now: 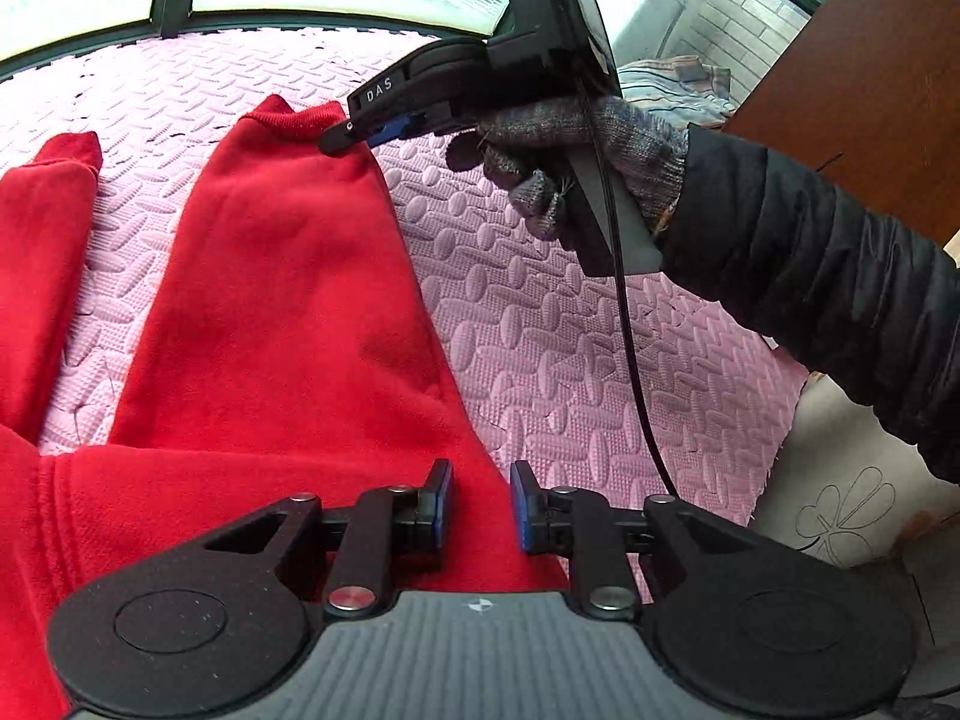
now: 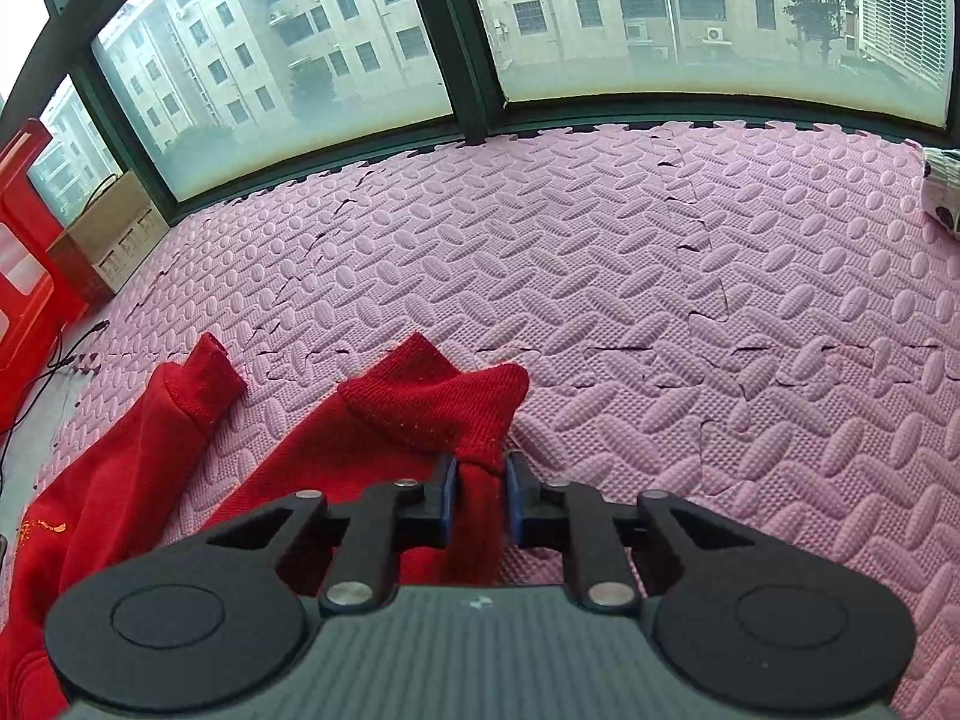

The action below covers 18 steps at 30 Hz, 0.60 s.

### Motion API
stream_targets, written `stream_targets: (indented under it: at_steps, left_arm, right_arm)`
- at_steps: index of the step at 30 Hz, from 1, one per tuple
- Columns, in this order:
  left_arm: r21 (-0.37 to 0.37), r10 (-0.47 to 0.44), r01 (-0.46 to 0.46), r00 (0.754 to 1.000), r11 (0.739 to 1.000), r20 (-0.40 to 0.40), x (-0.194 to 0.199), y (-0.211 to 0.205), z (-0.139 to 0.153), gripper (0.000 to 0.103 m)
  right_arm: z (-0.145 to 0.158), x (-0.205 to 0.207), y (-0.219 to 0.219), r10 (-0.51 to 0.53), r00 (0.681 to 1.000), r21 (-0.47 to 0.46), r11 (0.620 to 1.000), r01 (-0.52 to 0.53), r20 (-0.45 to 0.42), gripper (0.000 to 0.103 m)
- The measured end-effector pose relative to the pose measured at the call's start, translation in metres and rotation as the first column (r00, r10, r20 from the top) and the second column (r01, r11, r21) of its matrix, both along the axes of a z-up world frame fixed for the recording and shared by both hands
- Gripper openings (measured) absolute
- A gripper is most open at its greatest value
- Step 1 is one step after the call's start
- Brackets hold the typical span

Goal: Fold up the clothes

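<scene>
Right gripper pinching ribbed cuff of red fleece trousers; left gripper narrowed over fabric edge, grip unclear; pink foam mat open beyond

Right gripper fingers clamped; left gripper fingers narrowly apart.

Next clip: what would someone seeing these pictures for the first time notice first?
A bright red garment spread over a pink foam mat fills the lower left. The right gripper is pinched on the ribbed cuff of one sleeve, held by a gloved hand. Behind the mat, large windows show apartment blocks.
</scene>
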<state>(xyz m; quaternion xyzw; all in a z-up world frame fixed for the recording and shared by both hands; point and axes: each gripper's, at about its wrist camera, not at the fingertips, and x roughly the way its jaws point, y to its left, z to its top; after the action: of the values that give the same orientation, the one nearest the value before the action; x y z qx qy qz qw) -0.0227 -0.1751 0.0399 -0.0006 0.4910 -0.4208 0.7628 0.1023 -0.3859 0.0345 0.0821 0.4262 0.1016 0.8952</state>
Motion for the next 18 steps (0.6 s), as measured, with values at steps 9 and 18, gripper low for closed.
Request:
stream_targets:
  at_steps: [9,18]
  left_arm:
    - [-0.037,0.035,-0.035,0.999,0.999,-0.009,0.008,-0.008,0.0,0.023]
    - [0.024,0.139,-0.139,0.99,0.99,-0.005,0.023,-0.001,-0.014,0.023]
  right_arm:
    - [0.012,0.005,-0.003,0.016,0.998,-0.118,0.993,-0.008,0.064,0.008]
    - [0.013,0.007,-0.005,0.02,0.996,-0.148,0.989,-0.007,0.091,0.008]
